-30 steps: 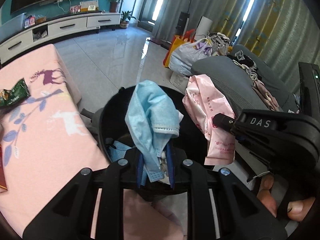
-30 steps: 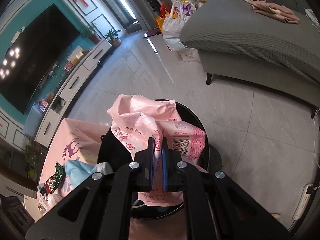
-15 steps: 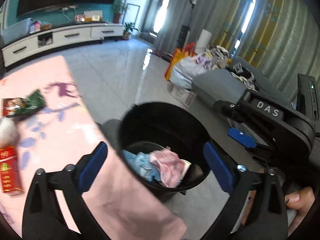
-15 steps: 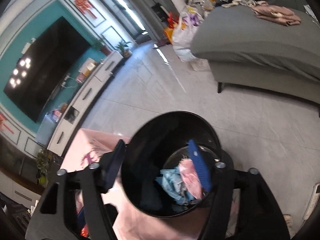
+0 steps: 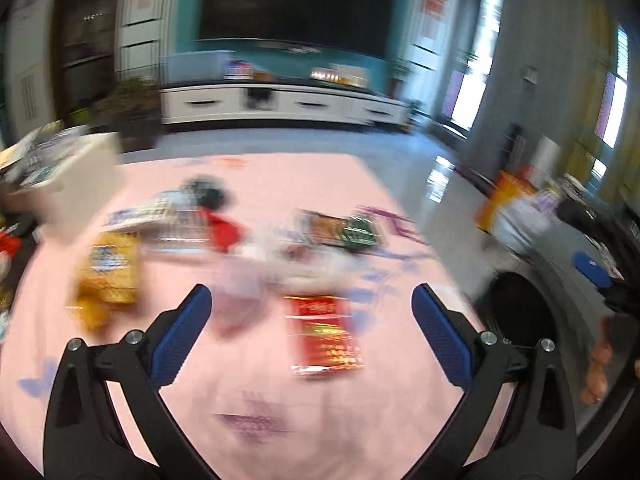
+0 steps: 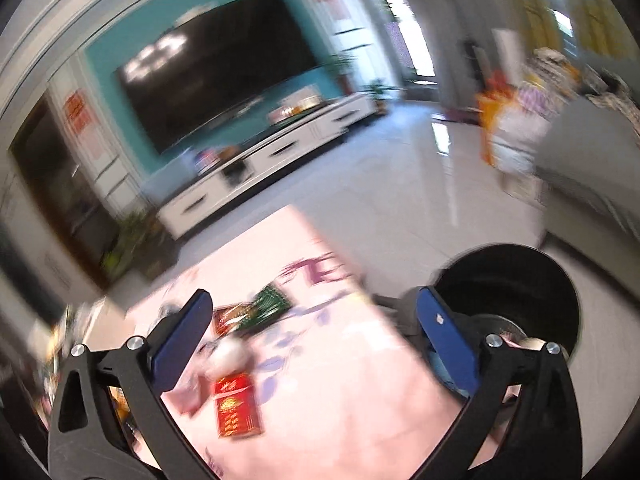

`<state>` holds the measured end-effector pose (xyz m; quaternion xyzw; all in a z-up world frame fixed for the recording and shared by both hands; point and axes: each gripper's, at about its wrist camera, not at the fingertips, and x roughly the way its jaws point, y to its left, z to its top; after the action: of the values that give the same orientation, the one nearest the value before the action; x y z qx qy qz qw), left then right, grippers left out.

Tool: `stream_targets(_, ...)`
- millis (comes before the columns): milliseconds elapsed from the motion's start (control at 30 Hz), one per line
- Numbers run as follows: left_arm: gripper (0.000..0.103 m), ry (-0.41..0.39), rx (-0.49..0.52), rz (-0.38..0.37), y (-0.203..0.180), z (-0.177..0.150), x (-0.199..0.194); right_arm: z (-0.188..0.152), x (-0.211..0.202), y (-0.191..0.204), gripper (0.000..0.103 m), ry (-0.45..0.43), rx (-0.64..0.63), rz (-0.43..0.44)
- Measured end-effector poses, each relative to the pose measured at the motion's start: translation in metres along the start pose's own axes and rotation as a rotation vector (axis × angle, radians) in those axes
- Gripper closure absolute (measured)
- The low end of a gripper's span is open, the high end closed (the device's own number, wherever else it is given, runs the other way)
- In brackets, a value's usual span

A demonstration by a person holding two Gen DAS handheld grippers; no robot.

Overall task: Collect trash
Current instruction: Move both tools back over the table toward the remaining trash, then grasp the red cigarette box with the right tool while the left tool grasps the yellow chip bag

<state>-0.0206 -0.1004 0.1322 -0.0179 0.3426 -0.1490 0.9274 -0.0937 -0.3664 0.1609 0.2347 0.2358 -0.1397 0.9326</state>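
Note:
Both views are blurred by motion. My left gripper (image 5: 312, 300) is open and empty above the pink tablecloth (image 5: 260, 392). Just ahead of it lies a red packet (image 5: 326, 330). Farther off lie a yellow bag (image 5: 110, 276), a green wrapper (image 5: 360, 230) and other blurred trash. The black bin (image 5: 516, 308) stands at the table's right edge. My right gripper (image 6: 312, 312) is open and empty over the table, with the bin (image 6: 516, 284) to its right. The red packet (image 6: 236, 412) and green wrapper (image 6: 268, 304) show in that view too.
A white TV cabinet (image 5: 280, 104) and a dark screen (image 5: 296, 4) stand at the back across a glossy tiled floor (image 6: 400, 200). A grey sofa (image 6: 592, 168) and bags (image 6: 508, 128) stand at the right. A white box (image 5: 60, 164) sits at the table's far left.
Both grippers let go of the blue mask and the pink bag, which dropped into the bin. Both grippers then swung left from the bin toward the table, jaws open.

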Motion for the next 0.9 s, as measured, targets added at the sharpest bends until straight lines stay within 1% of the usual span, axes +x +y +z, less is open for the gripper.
stream_targets(67,0.003,-0.028,-0.055,0.069,0.045,0.004,-0.004,-0.009,0.013,0.033,0.003,0.037,-0.089,0.033)
stream_targets(133,0.003,-0.035,-0.126,0.128,0.084,0.003,-0.002,-0.019,0.027,0.057,0.003,0.08,-0.152,0.062)
stream_targets(167,0.003,-0.042,-0.186,0.145,0.11,0.001,0.0,-0.027,0.037,0.071,0.003,0.111,-0.183,0.081)
stream_targets(267,0.003,-0.047,-0.334,0.162,0.165,-0.004,0.009,-0.055,0.064,0.104,0.003,0.21,-0.263,0.11)
stream_targets(300,0.003,-0.046,-0.363,0.171,0.174,-0.006,0.01,-0.067,0.077,0.116,0.003,0.256,-0.307,0.103)
stream_targets(367,0.003,-0.032,-0.418,0.184,0.193,-0.012,0.018,-0.083,0.093,0.128,0.003,0.297,-0.368,0.072)
stream_targets(467,0.003,0.02,-0.453,0.178,0.211,-0.017,0.033,-0.109,0.117,0.138,0.003,0.349,-0.442,-0.007)
stream_targets(500,0.003,0.037,-0.46,0.171,0.213,-0.018,0.038,-0.116,0.124,0.139,0.003,0.368,-0.464,-0.02)
stream_targets(600,0.003,0.075,-0.45,0.137,0.215,-0.018,0.055,-0.131,0.136,0.14,0.003,0.404,-0.489,-0.047)
stream_targets(667,0.003,0.089,-0.438,0.143,0.214,-0.018,0.066,-0.134,0.14,0.139,0.003,0.417,-0.489,-0.049)
stream_targets(700,0.003,0.11,-0.427,0.152,0.213,-0.018,0.074,-0.136,0.142,0.139,0.003,0.427,-0.487,-0.045)
stream_targets(800,0.003,0.137,-0.421,0.142,0.212,-0.021,0.084,-0.143,0.149,0.14,0.009,0.451,-0.486,-0.036)
stream_targets(900,0.004,0.145,-0.446,0.117,0.215,-0.026,0.087,-0.149,0.156,0.141,0.017,0.472,-0.506,-0.05)
